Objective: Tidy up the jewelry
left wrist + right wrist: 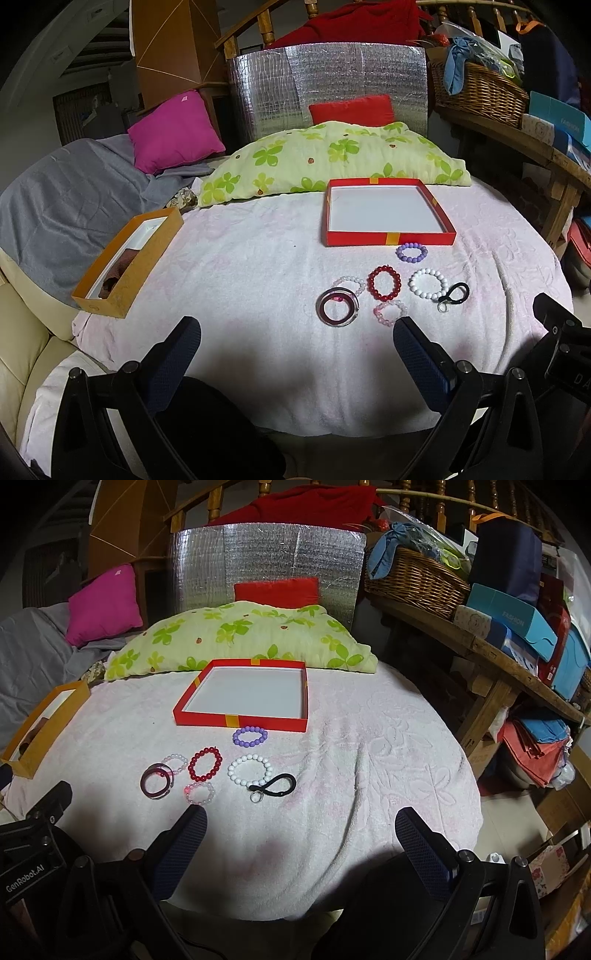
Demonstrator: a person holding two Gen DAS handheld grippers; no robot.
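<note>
Pale pink towel (332, 775) over a round table. Beaded bracelets (205, 764) clustered just before an empty red tray (240, 722). Left gripper (295, 332) and right gripper (299, 823) hovering near, jaws spread. Cluttered wooden shelf (480, 642) rightward.

Red tray (207, 716) with white floor, purple bracelet (250, 736), red bracelet (205, 764), white bracelet (248, 770), pale pink cloth (369, 760)

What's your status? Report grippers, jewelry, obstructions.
Left gripper open, right gripper open, both holding nothing. Six beaded and glass bracelets, nearest the purple bead bracelet, lie loose before the shallow red cardboard tray. Nothing in the way.
</note>
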